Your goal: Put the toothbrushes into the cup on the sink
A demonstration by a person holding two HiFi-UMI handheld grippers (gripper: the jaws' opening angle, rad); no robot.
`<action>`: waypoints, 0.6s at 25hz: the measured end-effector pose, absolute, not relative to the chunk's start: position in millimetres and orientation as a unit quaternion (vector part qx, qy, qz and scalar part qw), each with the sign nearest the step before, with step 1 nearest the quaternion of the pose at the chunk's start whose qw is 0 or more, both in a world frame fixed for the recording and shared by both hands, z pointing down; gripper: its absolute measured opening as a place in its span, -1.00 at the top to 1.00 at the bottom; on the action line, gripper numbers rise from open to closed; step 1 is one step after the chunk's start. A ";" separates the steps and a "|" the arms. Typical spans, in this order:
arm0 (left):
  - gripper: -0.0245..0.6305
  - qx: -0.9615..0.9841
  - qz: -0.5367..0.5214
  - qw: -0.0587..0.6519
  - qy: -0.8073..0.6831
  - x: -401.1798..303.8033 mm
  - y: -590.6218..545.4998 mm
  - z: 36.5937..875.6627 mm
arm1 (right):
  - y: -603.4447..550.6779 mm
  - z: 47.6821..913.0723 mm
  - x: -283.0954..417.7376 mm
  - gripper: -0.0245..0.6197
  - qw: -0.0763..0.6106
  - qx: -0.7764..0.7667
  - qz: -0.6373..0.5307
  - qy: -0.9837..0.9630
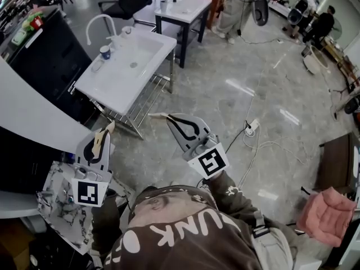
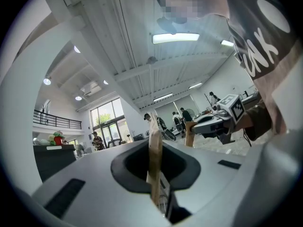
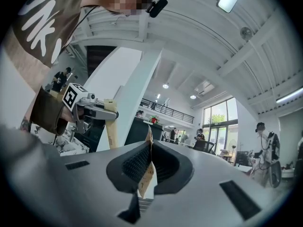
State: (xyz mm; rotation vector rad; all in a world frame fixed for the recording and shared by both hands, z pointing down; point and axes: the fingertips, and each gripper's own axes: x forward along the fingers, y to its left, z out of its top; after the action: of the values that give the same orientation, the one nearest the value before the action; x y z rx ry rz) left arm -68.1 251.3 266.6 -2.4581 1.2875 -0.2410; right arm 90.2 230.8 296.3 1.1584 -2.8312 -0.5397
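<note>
Looking down from the head view, finds the white sink [image 1: 129, 77] well ahead of both grippers, the cup [image 1: 105, 52] upright on its left edge near the far corner, just beside the curved faucet [image 1: 99, 22]; sink and cup appear in neither gripper view. Gives alone the floor clutter: wire rack [image 1: 143, 103] jutting from below the sink's near edge, power strip [image 1: 251, 128] with loose cables off to the right, marble-patterned board [image 1: 56, 196] at lower left, pink cushion [image 1: 327, 217] at lower right.

Switching to the left gripper view, shows the left gripper [image 2: 155, 148] clamped shut on a thin wooden toothbrush [image 2: 153, 126], edge-on and upright between the pads; catches the right gripper [image 2: 194, 126] off to the right, marker cube uppermost; adds ceiling lights, tall windows and distant people, none of it seen from above.

Turning to the right gripper view, shows that gripper closed tight on a second toothbrush [image 3: 146, 176], slightly tilted in the pads, with the left gripper across at the left.

Bristle ends too small to make out, possibly the tips pointing toward the sink.

Reads "UNK" in white letters on the brown top [image 1: 185, 229]; black-and-white square codes on both cubes.
</note>
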 end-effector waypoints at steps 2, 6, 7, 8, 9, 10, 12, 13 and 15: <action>0.84 -0.868 -0.089 0.174 0.456 -60.1 249.6 269.5 | 227.4 297.3 98.0 0.89 0.010 0.373 -0.170 -0.912; 0.84 -0.867 -0.101 0.163 0.459 -50.3 241.1 274.1 | 216.1 300.0 109.8 0.89 0.004 0.373 -0.163 -0.913; 0.84 -0.867 -0.104 0.163 0.460 -49.4 237.7 274.3 | 212.7 301.1 111.4 0.89 0.005 0.372 -0.161 -0.914; 0.84 -0.866 -0.103 0.163 0.461 -48.7 233.5 274.1 | 208.8 302.0 112.2 0.89 0.006 0.371 -0.159 -0.915; 0.84 -0.866 -0.102 0.164 0.462 -48.2 228.6 274.1 | 204.3 303.0 112.3 0.89 0.008 0.370 -0.160 -0.915; 0.84 -0.866 -0.102 0.163 0.462 -47.9 223.2 275.2 | 199.2 304.4 111.7 0.89 0.012 0.368 -0.162 -0.916; 0.84 -0.867 -0.104 0.161 0.461 -48.5 210.5 280.1 | 186.9 307.1 109.0 0.89 0.015 0.366 -0.163 -0.916; 0.84 -0.868 -0.104 0.159 0.460 -49.5 202.8 283.0 | 179.2 307.3 106.9 0.89 0.008 0.367 -0.161 -0.916; 0.84 -0.869 -0.100 0.157 0.458 -52.4 183.8 287.6 | 160.4 307.8 102.1 0.89 -0.005 0.371 -0.154 -0.916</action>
State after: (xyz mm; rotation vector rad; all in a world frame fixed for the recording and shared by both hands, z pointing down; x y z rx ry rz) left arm -52.4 183.8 287.6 -2.4875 1.3097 -0.2864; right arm 102.1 160.4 307.8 1.1693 -2.8874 -0.4841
